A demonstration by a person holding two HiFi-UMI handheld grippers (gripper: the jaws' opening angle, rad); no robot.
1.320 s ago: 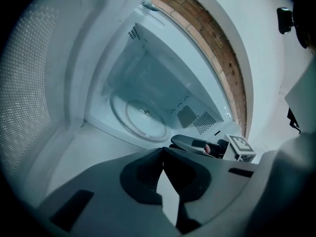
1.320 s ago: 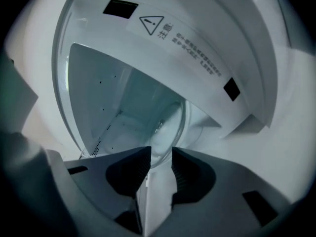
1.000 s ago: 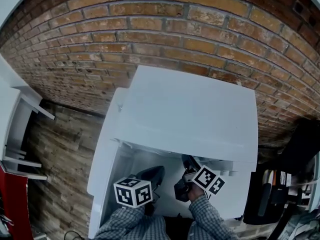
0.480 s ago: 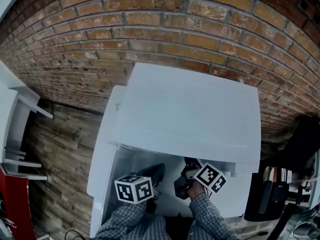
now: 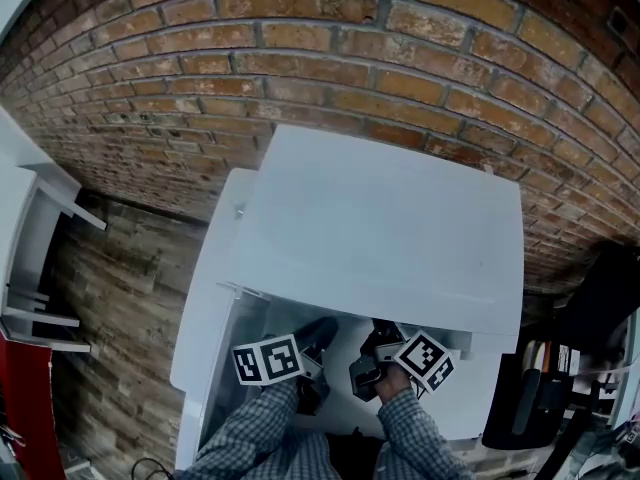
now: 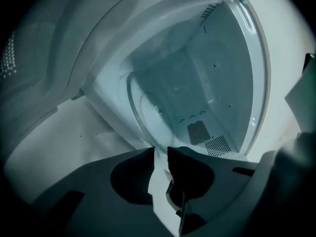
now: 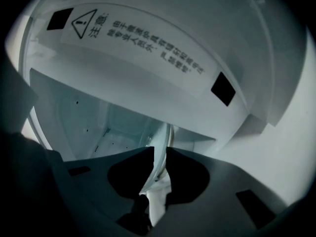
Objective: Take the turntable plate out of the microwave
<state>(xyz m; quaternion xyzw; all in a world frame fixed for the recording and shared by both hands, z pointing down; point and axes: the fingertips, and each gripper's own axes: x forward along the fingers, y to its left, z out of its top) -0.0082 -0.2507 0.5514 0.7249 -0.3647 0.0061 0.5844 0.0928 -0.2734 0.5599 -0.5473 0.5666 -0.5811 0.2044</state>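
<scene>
The white microwave [image 5: 380, 228] stands with its door [image 5: 200, 308] swung open to the left. Both grippers reach into its opening from the front. The glass turntable plate [image 6: 148, 107] lies inside the cavity, and the head view hides it. My left gripper [image 6: 159, 151] has its jaws opening, a narrow gap between them. The plate's near rim meets the tips, and the pads do not press on it. In the right gripper view the plate's rim [image 7: 165, 137] runs between the jaws of my right gripper [image 7: 160, 152], which is shut on it.
A brick wall [image 5: 300, 58] rises behind the microwave. White shelving [image 5: 30, 258] stands at the left over a wood-plank floor [image 5: 120, 308], and dark gear [image 5: 560, 368] sits at the right. A warning label [image 7: 133, 43] runs across the microwave's frame above the opening.
The left gripper's marker cube has rolled and shifted a little toward the microwave opening. The right gripper has stayed where it was.
</scene>
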